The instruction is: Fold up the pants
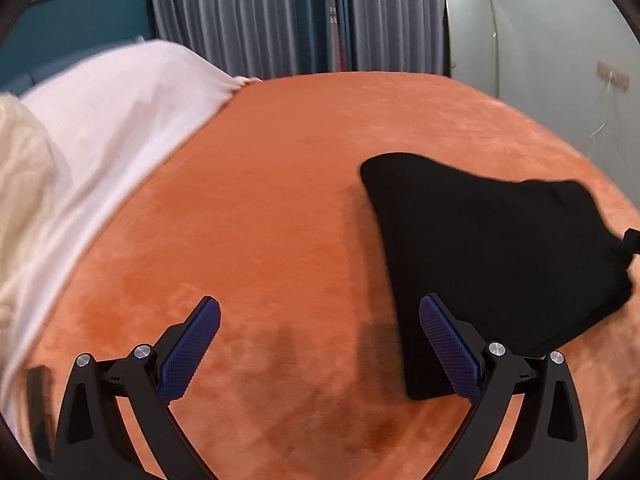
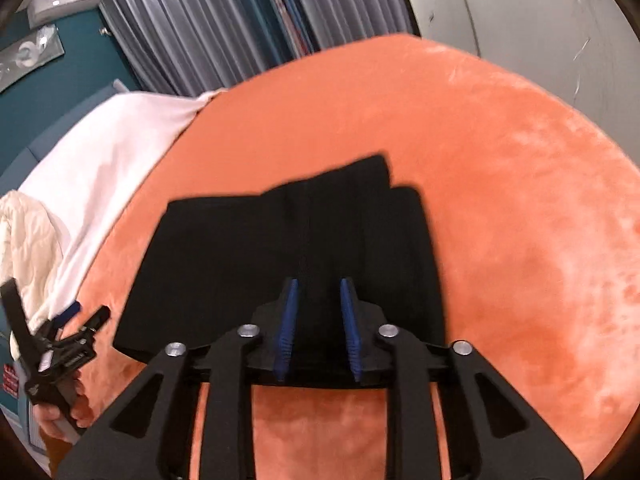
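Black fabric pants, folded into a compact dark block, are seen lying on the orange plush bed cover, at centre frame in the right wrist view and at right of frame in the left wrist view. Several stacked layers are visible along the far upper edge of the pants in the right wrist view. The cloth is blurred at its edges.

The right hand-held gripper is seen at lower centre of its frame, its blue ribbed pads brought narrow, with black cloth of the pants between them at the near edge. Whether the cloth is actually pinched cannot be told, as a slim gap of black shows between the pads.

The left hand-held gripper is spread wide, blue textured pads well apart, nothing held, above bare orange cover at lower centre of its frame. Its right finger overlaps the near left corner of the pants in the picture; contact cannot be told. It is also seen at lower left of the right wrist view, gripped by a bare hand.

A white sheet and a cream quilted blanket are seen at the left. Grey pleated curtains hang along the top of the frame, beside a teal wall.
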